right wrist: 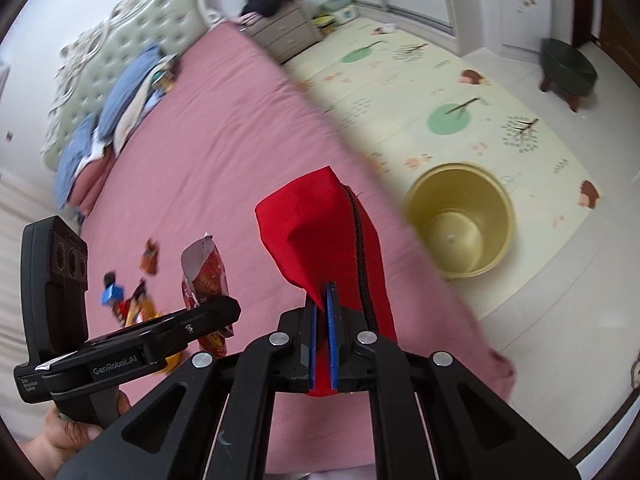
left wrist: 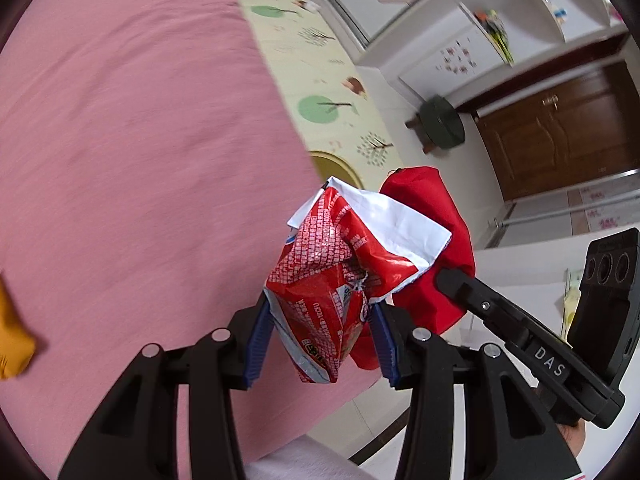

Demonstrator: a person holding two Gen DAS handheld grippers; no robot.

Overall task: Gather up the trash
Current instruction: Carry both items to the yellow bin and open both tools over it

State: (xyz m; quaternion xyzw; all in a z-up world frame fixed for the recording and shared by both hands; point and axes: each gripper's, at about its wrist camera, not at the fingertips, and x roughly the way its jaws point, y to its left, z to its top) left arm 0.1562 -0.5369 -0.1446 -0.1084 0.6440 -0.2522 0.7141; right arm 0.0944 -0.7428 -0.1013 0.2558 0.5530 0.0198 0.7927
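My left gripper (left wrist: 320, 306) is shut on a crumpled red snack bag (left wrist: 336, 264) with a white inside, held over the edge of the pink bed (left wrist: 140, 160). To its right, my right gripper (right wrist: 321, 292) is shut on a red cloth (right wrist: 320, 232) with a black cord along it; the same red cloth (left wrist: 432, 216) shows behind the snack bag in the left wrist view. A yellow bin (right wrist: 460, 220) stands open on the floor mat beside the bed, ahead and to the right of both grippers. Several small wrappers (right wrist: 128, 300) lie on the bed.
A patterned play mat (right wrist: 460, 92) covers the floor beside the bed. A dark green stool (right wrist: 568, 68) stands near a brown door (left wrist: 560, 128). Pillows (right wrist: 120, 92) and a headboard sit at the far end, with a grey nightstand (right wrist: 284, 32). An orange object (left wrist: 12, 340) lies on the bed.
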